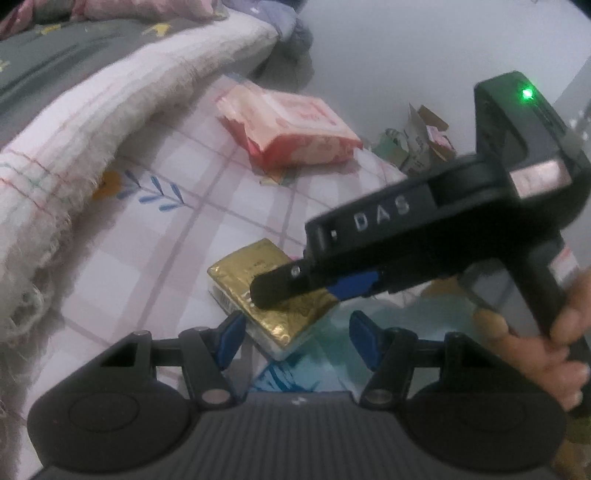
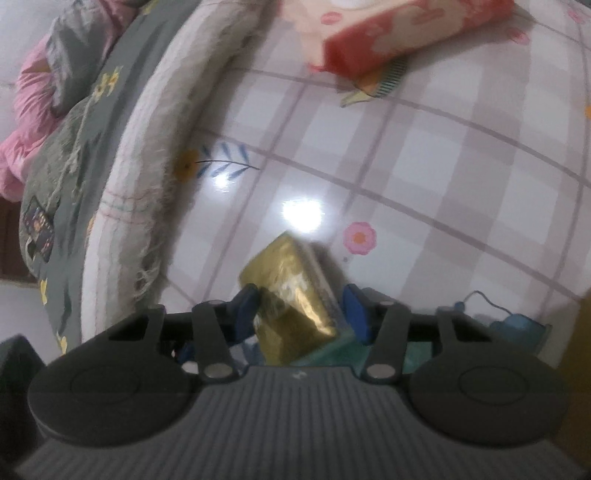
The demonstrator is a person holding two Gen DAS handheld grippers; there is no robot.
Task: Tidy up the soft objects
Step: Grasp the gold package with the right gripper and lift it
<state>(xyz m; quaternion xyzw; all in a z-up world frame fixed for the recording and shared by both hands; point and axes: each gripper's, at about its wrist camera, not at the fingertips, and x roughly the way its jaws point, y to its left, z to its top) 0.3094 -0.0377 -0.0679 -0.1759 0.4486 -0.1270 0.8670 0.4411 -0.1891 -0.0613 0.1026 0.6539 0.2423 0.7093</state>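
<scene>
A gold-wrapped soft pack (image 1: 273, 295) lies on the checked plastic table cover (image 1: 192, 206). My right gripper (image 1: 291, 291) reaches in from the right, its jaws around the gold pack. In the right wrist view the gold pack (image 2: 291, 302) sits between the blue pads (image 2: 245, 312) of my right gripper (image 2: 301, 312), which is shut on it. My left gripper (image 1: 299, 339) is open and empty, just in front of the pack's near corner. A red and pink tissue pack (image 1: 291, 129) lies farther back; it also shows in the right wrist view (image 2: 391, 33).
A white fringed blanket (image 1: 92, 122) over a grey quilt (image 1: 55, 62) lies along the left. A teal and blue packet (image 1: 332, 365) lies under the near edge of the gold pack. Small cartons (image 1: 417, 144) stand at the back right. A hand (image 1: 554, 350) holds the right gripper.
</scene>
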